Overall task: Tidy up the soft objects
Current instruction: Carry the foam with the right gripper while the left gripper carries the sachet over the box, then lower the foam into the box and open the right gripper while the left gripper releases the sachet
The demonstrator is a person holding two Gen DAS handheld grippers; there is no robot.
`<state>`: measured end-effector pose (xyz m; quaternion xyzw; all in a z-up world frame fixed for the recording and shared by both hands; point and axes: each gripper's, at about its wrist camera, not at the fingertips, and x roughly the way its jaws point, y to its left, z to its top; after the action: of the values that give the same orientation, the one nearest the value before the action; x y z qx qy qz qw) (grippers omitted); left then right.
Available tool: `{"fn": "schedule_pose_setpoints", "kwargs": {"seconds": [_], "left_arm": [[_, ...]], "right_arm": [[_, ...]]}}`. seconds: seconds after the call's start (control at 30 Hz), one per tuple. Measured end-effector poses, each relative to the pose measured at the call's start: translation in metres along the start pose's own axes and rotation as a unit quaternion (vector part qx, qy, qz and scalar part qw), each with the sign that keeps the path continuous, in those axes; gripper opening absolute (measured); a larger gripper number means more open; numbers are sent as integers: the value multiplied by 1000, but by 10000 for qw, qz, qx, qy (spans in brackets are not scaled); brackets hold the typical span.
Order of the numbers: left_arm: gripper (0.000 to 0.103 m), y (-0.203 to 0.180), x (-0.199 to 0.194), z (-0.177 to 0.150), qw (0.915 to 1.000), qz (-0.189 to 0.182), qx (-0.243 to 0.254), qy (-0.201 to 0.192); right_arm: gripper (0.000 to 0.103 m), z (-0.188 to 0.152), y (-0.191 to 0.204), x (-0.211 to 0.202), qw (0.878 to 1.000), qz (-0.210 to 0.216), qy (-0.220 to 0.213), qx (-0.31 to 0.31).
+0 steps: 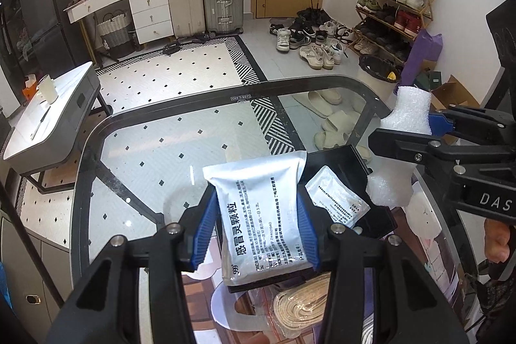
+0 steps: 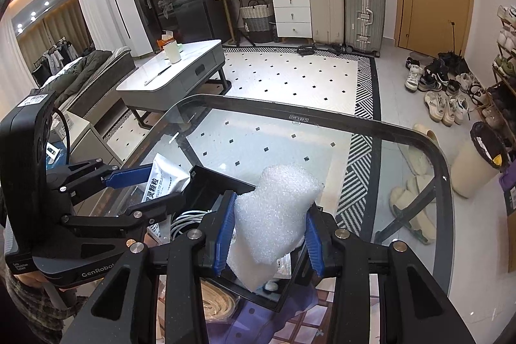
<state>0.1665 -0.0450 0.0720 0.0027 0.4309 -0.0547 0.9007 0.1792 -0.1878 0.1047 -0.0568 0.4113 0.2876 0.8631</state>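
Observation:
A silver medicine sachet (image 1: 261, 215) with black print is held above the glass table (image 1: 193, 108); my left gripper (image 1: 258, 224) is shut on its two sides. Right of it an open black box (image 1: 342, 160) holds a smaller sachet (image 1: 337, 199). My right gripper (image 1: 416, 134) comes in from the right, shut on a white foam sheet (image 1: 406, 118). In the right wrist view the foam sheet (image 2: 274, 215) is pinched in the right gripper (image 2: 271, 234) over the black box (image 2: 219, 182). The left gripper (image 2: 154, 186) holds the silver sachet (image 2: 164, 179) at the left.
A white cable (image 2: 187, 221) lies in the box. A clear bag with a rolled beige strap (image 1: 300, 308) lies on the near table. Slippers (image 1: 335, 124) show through the glass. A coffee table (image 2: 180, 73) stands beyond on the left, a bin (image 2: 480, 160) on the right.

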Motion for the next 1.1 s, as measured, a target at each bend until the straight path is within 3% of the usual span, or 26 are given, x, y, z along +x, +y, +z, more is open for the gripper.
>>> {"fn": "schedule_pose_setpoints", "kwargs": {"seconds": [1.1], "left_arm": [[46, -12, 65, -10, 9976, -122, 83, 673]], "right_arm": [[40, -4, -9, 94, 9953, 257, 928, -34]]}}
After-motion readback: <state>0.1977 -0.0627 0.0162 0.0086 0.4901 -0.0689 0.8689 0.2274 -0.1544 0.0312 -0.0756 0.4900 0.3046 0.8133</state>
